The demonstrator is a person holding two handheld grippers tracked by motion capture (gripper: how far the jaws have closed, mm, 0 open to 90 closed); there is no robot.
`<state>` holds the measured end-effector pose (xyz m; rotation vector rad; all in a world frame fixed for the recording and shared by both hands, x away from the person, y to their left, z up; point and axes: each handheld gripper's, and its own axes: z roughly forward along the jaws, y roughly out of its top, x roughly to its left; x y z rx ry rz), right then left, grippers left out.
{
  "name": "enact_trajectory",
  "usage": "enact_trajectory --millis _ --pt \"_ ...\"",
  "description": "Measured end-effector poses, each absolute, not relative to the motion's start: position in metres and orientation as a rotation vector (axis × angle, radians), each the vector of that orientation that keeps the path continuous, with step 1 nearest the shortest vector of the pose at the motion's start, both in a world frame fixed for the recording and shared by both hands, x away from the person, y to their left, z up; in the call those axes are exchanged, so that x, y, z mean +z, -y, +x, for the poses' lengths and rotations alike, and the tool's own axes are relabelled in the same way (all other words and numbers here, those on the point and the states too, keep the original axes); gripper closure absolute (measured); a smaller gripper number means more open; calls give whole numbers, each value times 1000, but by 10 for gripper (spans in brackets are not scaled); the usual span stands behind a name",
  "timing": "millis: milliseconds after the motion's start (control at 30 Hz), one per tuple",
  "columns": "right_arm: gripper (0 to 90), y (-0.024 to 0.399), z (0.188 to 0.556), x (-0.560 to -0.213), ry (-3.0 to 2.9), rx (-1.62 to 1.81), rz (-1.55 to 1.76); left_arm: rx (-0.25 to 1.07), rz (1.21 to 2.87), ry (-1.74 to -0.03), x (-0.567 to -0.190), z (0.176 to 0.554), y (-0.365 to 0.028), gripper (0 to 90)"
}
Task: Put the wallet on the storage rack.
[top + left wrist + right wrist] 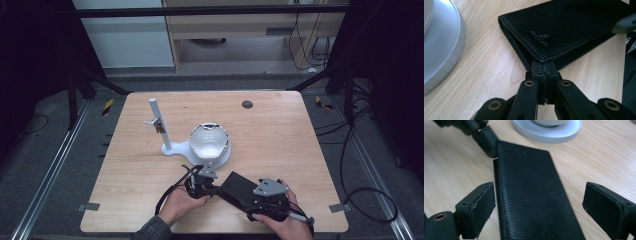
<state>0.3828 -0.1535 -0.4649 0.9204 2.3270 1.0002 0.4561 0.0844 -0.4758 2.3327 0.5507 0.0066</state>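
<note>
Wallet [241, 189] on table [300, 150], before stand base [220, 157].

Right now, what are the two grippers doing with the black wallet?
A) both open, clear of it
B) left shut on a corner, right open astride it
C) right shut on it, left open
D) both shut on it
B: in the left gripper view the left gripper is shut on a corner of the black wallet, while the right gripper has its fingers spread either side of it.
</note>
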Motion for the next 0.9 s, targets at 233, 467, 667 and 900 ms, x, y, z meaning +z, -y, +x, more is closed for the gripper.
enact_trajectory --millis 233,467,667,900 --pt "120 143 381 -467 -2380 967 877 16 2310 -555 -473 457 -84 895" --pt "131 140 382 -465 -2393 927 864 16 2284 -559 -469 458 -83 895" --pt "137 137 383 -463 -2407 906 869 16 2278 -561 -466 459 -83 896" --pt "166 133 388 -460 -2428 844 867 17 2271 -564 -462 462 -81 896"
